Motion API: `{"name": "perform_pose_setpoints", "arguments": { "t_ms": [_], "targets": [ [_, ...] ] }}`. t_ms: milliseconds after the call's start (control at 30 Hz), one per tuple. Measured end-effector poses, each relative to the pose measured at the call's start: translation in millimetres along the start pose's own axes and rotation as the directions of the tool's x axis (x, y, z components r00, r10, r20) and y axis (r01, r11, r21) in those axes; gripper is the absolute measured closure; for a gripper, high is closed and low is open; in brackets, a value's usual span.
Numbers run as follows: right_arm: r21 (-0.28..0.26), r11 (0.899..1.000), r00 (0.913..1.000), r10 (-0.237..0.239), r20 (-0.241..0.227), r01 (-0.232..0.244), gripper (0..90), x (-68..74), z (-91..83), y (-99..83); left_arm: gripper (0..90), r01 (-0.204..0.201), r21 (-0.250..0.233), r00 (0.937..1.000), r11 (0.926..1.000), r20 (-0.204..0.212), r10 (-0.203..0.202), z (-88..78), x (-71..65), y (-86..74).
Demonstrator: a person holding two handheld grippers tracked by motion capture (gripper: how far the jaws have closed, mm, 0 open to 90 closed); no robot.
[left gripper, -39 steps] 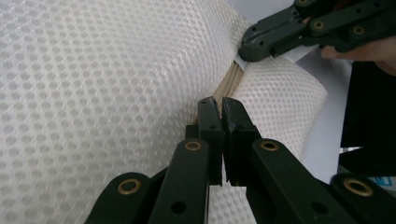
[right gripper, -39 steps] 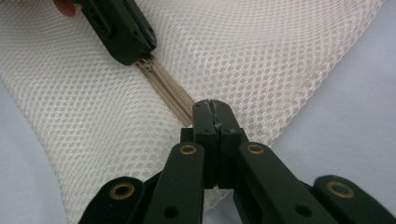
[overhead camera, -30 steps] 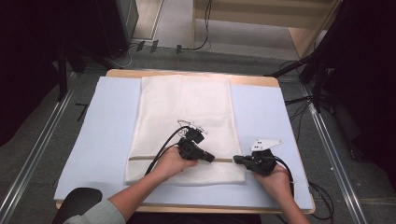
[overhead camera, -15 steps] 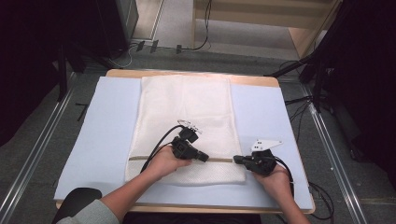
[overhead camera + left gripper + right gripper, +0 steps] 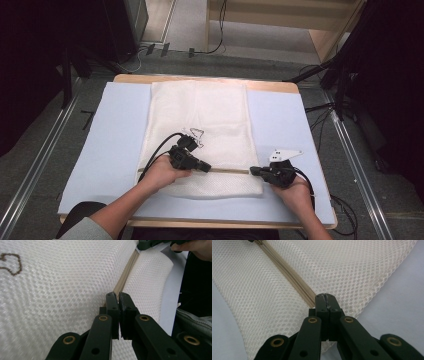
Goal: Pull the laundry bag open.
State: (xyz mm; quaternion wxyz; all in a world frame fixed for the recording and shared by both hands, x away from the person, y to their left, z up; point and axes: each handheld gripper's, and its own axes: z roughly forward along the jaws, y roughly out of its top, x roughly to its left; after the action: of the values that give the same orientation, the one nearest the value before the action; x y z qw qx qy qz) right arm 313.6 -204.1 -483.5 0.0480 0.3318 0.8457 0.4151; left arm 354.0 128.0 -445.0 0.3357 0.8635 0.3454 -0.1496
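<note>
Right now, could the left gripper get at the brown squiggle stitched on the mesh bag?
Probably yes: the left gripper sits on the zipper, and the brown squiggle lies close beyond it on the mesh bag, uncovered.

high view: i look forward and down from above the near table edge, whole table (image 5: 120, 80) in frame. left gripper view: close, along its jaws over the mesh bag (image 5: 62, 290). right gripper view: equally close. all three share the bag's beige zipper (image 5: 287, 272).
</note>
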Motion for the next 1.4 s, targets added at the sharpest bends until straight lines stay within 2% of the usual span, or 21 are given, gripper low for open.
{"name": "perform_pose_setpoints", "arguments": {
  "t_ms": [133, 300, 367, 533, 667, 733, 867, 1033, 1200, 1233, 1267, 1300, 1400],
  "targets": [
    [0.001, 1.0, 1.0, 0.004, -0.002, -0.004, 90.0, -0.6, -0.1, -0.1, 89.1, -0.011, 0.004, 0.9999, 0.9999, -0.004, 0.011, -6.0, 1.0, -4.0],
    [0.0, 1.0, 1.0, 0.006, -0.005, -0.006, 90.0, -1.0, 0.0, -0.1, 89.1, 0.018, -0.003, 0.9998, 0.9998, 0.009, -0.018, -12.2, 5.1, -8.4],
    [-0.001, 1.0, 0.9999, 0.007, -0.007, -0.007, 90.0, -1.2, 0.1, -0.1, 89.2, 0.005, -0.003, 1.0, 1.0, -0.005, -0.005, -14.5, 4.6, -9.5],
    [-0.003, 1.0, 1.0, 0.006, -0.007, -0.006, 90.0, -1.1, 0.1, -0.3, 89.1, 0.029, -0.021, 0.9996, 0.9994, 0.0, -0.029, -26.6, 9.8, -14.4],
    [-0.002, 1.0, 1.0, 0.001, -0.005, -0.001, 90.0, -1.1, 0.1, -0.2, 89.1, 0.016, -0.018, 0.9997, 0.9997, -0.021, -0.016, -36.5, 11.0, -21.6],
    [-0.001, 1.0, 1.0, 0.0, -0.005, 0.0, 90.0, -1.0, -0.1, -0.2, 89.1, 0.019, -0.015, 0.9994, 0.9997, -0.027, -0.019, -41.9, 13.5, -25.7],
    [0.001, 1.0, 1.0, -0.006, -0.007, 0.006, 90.0, -1.4, 0.0, 0.0, 89.1, 0.036, -0.038, 0.9988, 0.9986, -0.032, -0.037, -55.9, 20.1, -34.8],
    [0.007, 1.0, 0.9999, -0.013, -0.012, 0.013, 90.0, -1.8, 0.3, 1.2, 89.1, 0.032, -0.038, 0.9978, 0.9988, -0.057, -0.034, -68.4, 23.9, -44.7],
    [0.003, 1.0, 0.9996, -0.012, -0.027, 0.012, 90.0, -4.2, 0.4, 0.6, 89.2, 0.062, -0.044, 0.9955, 0.9971, -0.069, -0.064, -81.6, 31.8, -54.8],
    [0.002, 1.0, 0.9996, -0.012, -0.027, 0.012, 90.0, -4.2, 0.4, 0.6, 89.2, 0.069, -0.043, 0.9956, 0.9967, -0.061, -0.071, -84.4, 34.2, -57.2],
    [0.005, 1.0, 0.9996, -0.011, -0.026, 0.012, 90.0, -3.9, 0.2, 0.6, 89.1, 0.073, -0.047, 0.9945, 0.9962, -0.072, -0.076, -87.1, 36.1, -59.8],
    [0.006, 1.0, 0.9996, -0.012, -0.026, 0.012, 90.0, -3.7, 0.1, 0.8, 89.1, 0.078, -0.049, 0.9948, 0.9957, -0.062, -0.081, -90.0, 38.4, -62.2],
    [0.012, 1.0, 0.9996, -0.01, -0.025, 0.01, 90.0, -3.5, 0.0, 1.4, 89.1, 0.085, -0.058, 0.9939, 0.9947, -0.065, -0.089, -98.1, 43.3, -69.4]
  ]
}}
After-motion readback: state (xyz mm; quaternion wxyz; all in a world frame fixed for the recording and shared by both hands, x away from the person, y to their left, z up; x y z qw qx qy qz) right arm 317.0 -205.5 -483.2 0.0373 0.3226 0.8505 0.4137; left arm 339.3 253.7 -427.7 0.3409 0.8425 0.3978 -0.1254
